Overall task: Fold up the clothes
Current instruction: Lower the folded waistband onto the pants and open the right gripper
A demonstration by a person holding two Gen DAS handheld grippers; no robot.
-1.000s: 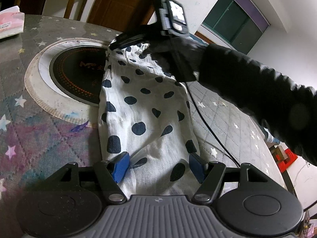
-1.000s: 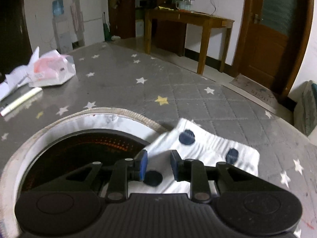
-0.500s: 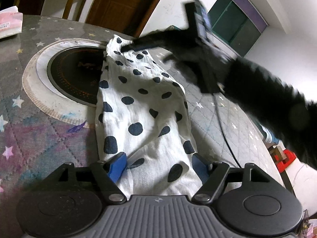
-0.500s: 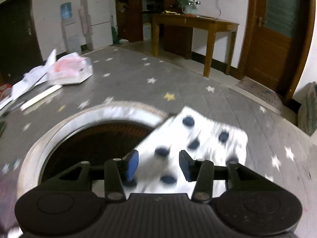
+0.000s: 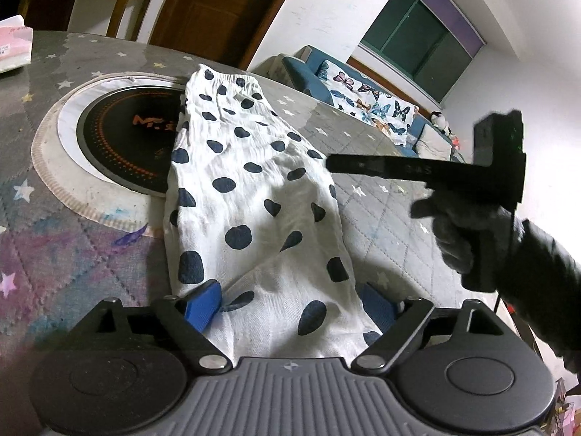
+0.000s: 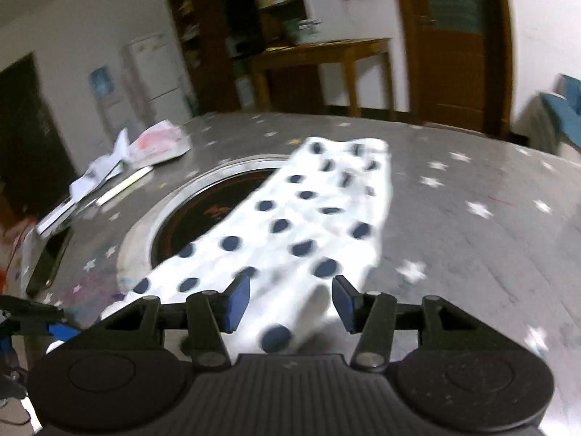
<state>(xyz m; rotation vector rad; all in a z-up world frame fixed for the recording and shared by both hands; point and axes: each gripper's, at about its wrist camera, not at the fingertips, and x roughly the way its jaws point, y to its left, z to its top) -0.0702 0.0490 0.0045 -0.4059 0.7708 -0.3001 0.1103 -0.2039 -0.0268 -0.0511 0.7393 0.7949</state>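
A white garment with dark blue dots (image 5: 247, 196) lies in a long folded strip on the star-patterned table, its far elastic end beside the round hob. My left gripper (image 5: 290, 305) is at the near end; its jaws are opening, with cloth lying loosely between the blue pads (image 5: 201, 305). My right gripper (image 6: 290, 301) hovers above the garment (image 6: 290, 225), jaws opening, pads clear of the cloth. In the left wrist view the right gripper (image 5: 334, 163) is side-on at the right, held by a gloved hand (image 5: 468, 232).
A black round hob (image 5: 123, 145) with a white ring is set in the table left of the garment. A pink tissue pack (image 6: 159, 143), papers, a pen and a dark phone (image 6: 47, 258) lie at the far left. A butterfly-print sofa (image 5: 366, 98) stands beyond the table.
The right gripper let go of the garment's far end, opened and swung back to the right and nearer. The left jaws spread wider around the near end.
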